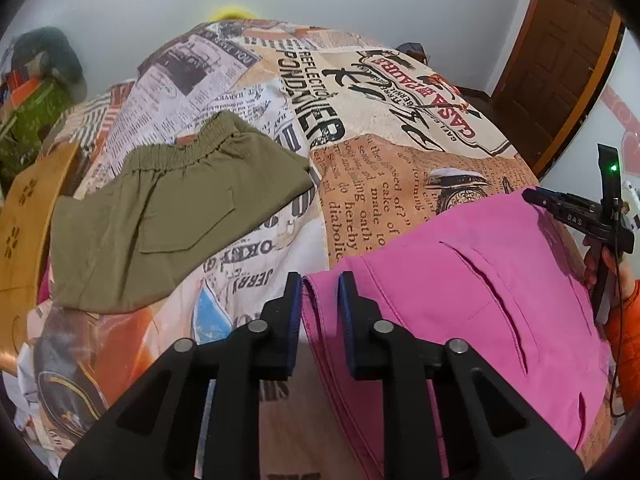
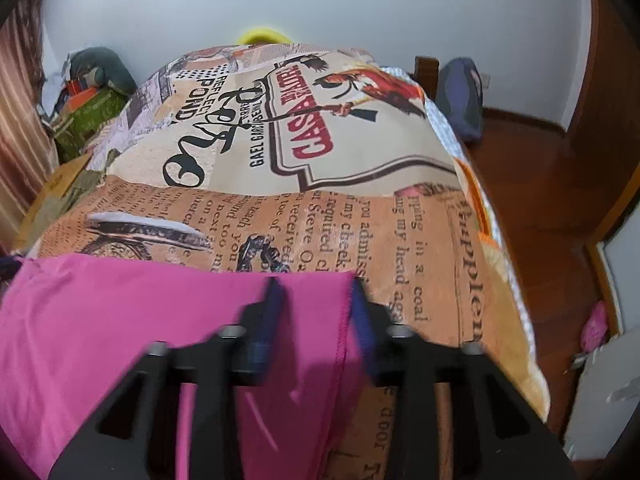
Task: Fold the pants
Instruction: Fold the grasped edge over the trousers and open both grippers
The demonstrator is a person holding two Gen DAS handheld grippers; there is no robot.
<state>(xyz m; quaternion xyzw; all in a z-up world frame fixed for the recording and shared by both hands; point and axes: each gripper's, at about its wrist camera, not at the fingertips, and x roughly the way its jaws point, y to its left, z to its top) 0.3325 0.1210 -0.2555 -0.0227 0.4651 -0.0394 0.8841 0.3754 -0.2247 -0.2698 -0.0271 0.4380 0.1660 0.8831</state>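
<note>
**Corner Grip Before the Fold**

At far left, a folded olive-green pair of pants with an elastic waistband (image 1: 172, 216) lies on the newspaper-print bedspread (image 1: 360, 184). Near centre and right, the bright pink pair of pants (image 1: 460, 292) lies flat. The left gripper (image 1: 319, 304) straddles its left edge, jaws narrow, pads close on a raised fabric fold. The right gripper (image 2: 316, 312) straddles the right corner; the blurred view shows a gap, so whether its pads press the cloth cannot be told. Judged step: securing both corners. The next move calls for a level, simultaneous lift and carry-over.
</note>
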